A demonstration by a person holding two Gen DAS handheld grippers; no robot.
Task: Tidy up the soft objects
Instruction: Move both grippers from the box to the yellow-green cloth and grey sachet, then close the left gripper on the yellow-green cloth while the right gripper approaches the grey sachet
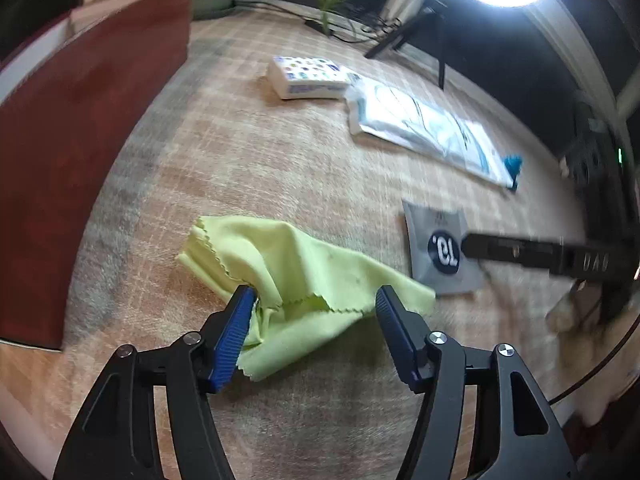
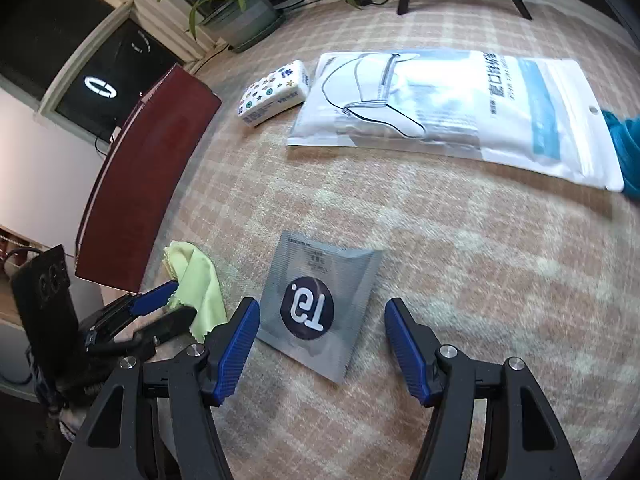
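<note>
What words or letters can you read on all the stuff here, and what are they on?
"T9": the dark round badge on the grey sachet.
Small print at the sachet's top: too blurred to read.
Large characters on the white mask bag: not legible here.
Blue word on the side of the tissue pack: too small to read.
Letters on the right gripper's body: too blurred.

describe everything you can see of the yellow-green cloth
The yellow-green cloth is a thin, soft fabric with zigzag-cut edges, crumpled and partly folded over itself, lying on the plaid-covered table. It sits in front of the dark red box and left of the grey sachet, with one corner just reaching the sachet's edge. The left tool stands open around it; one blue pad touches its bunched folds, the other is beside its edge.
</note>
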